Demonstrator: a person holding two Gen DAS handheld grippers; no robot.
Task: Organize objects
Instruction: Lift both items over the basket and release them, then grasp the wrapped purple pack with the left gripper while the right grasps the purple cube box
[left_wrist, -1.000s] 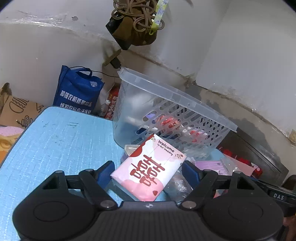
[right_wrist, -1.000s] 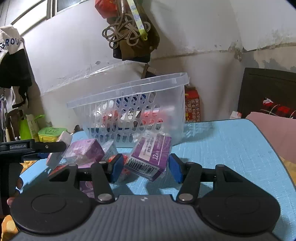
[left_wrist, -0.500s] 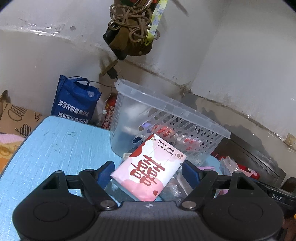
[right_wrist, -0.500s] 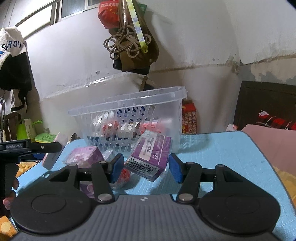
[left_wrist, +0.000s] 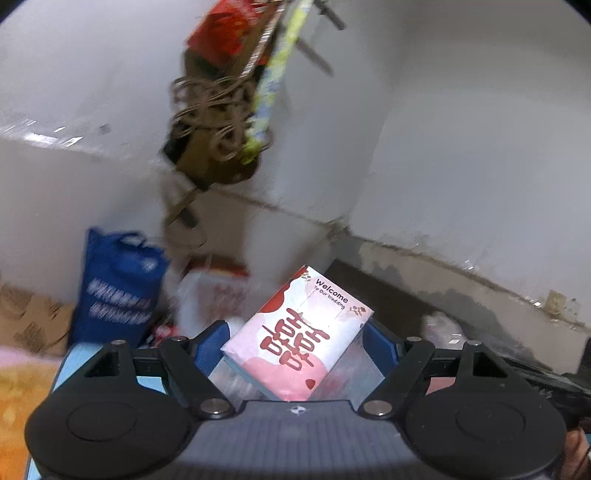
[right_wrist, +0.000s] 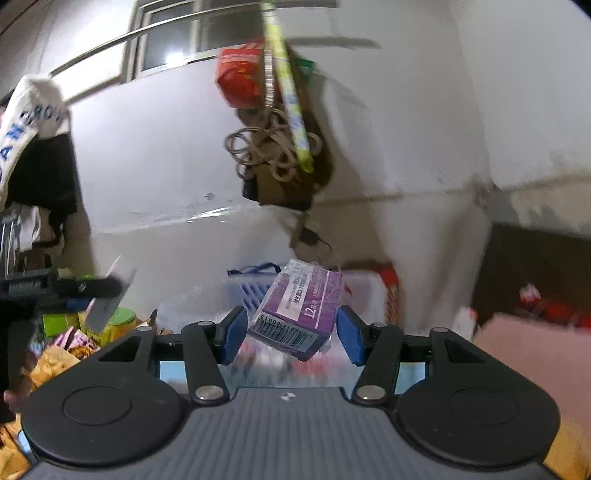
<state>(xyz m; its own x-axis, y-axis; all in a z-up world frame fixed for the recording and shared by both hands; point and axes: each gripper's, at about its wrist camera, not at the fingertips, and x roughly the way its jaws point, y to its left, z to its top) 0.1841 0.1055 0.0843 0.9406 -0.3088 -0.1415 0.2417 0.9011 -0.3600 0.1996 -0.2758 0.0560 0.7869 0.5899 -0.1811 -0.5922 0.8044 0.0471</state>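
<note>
My left gripper (left_wrist: 295, 343) is shut on a pink and white tissue pack (left_wrist: 299, 332) with a large red character. The pack hangs tilted in the air between the blue pads. My right gripper (right_wrist: 291, 332) is shut on a purple pack (right_wrist: 303, 302) with a barcode, also lifted. Just behind and below the purple pack is the clear plastic basket (right_wrist: 369, 291), blurred. In the right wrist view the left gripper (right_wrist: 74, 288) shows at the left, its tissue pack (right_wrist: 107, 299) seen edge-on.
A bundle of cords and bags (left_wrist: 218, 147) hangs on the wall above. A blue bag (left_wrist: 118, 288) stands beyond the blue table (left_wrist: 66, 369). A dark cabinet (right_wrist: 535, 277) and pink cloth (right_wrist: 517, 354) lie to the right. Small packets (right_wrist: 74, 343) lie at the left.
Both grippers have risen with their packs still held. The basket and table have dropped to the bottom of both views, and the wall and hanging bundle now fill them.
</note>
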